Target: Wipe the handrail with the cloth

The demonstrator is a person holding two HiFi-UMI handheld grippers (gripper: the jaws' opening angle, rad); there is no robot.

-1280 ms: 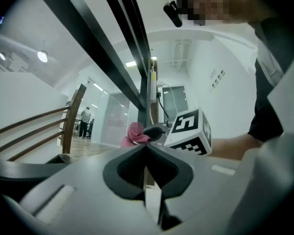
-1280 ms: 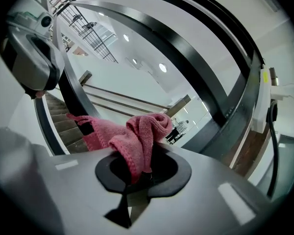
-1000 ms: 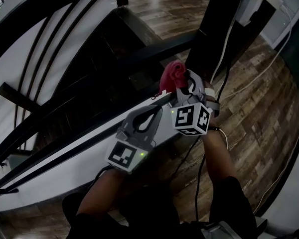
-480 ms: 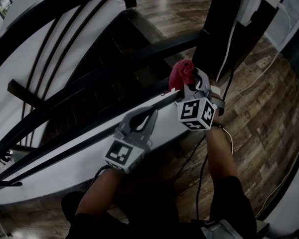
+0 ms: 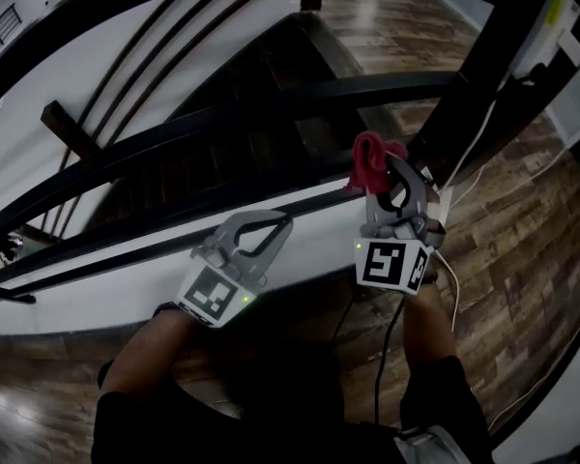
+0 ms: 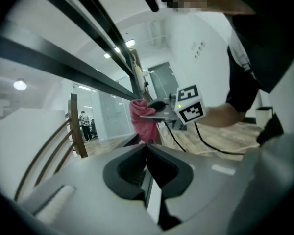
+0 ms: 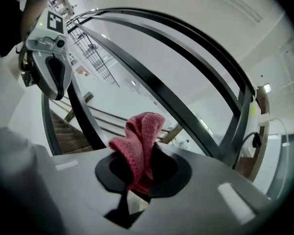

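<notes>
A red cloth [image 5: 367, 153] [image 7: 142, 129] is bunched in my right gripper [image 5: 382, 170] [image 7: 144, 156], which is shut on it. In the head view the cloth sits against the lower black rail [image 5: 174, 218], close to the dark post [image 5: 464, 85]. The broad black handrail [image 5: 222, 114] [image 7: 176, 102] curves across above it. My left gripper [image 5: 276, 222] [image 6: 147, 150] is shut with nothing in it and hovers beside the lower rail, to the left of the right one. In the left gripper view the cloth [image 6: 142, 120] and the right gripper [image 6: 161, 112] show ahead.
A dark staircase [image 5: 271, 75] drops away beyond the rails. A white ledge [image 5: 126, 274] runs below the lower rail. A wood floor [image 5: 522, 220] lies to the right, with white cables [image 5: 469, 177] hanging by the post. A person [image 6: 84, 121] stands far off in the left gripper view.
The head view has shifted. The right gripper has moved a little right along the rail with the cloth, the left one has moved left and lower, and the gap between them has widened.
</notes>
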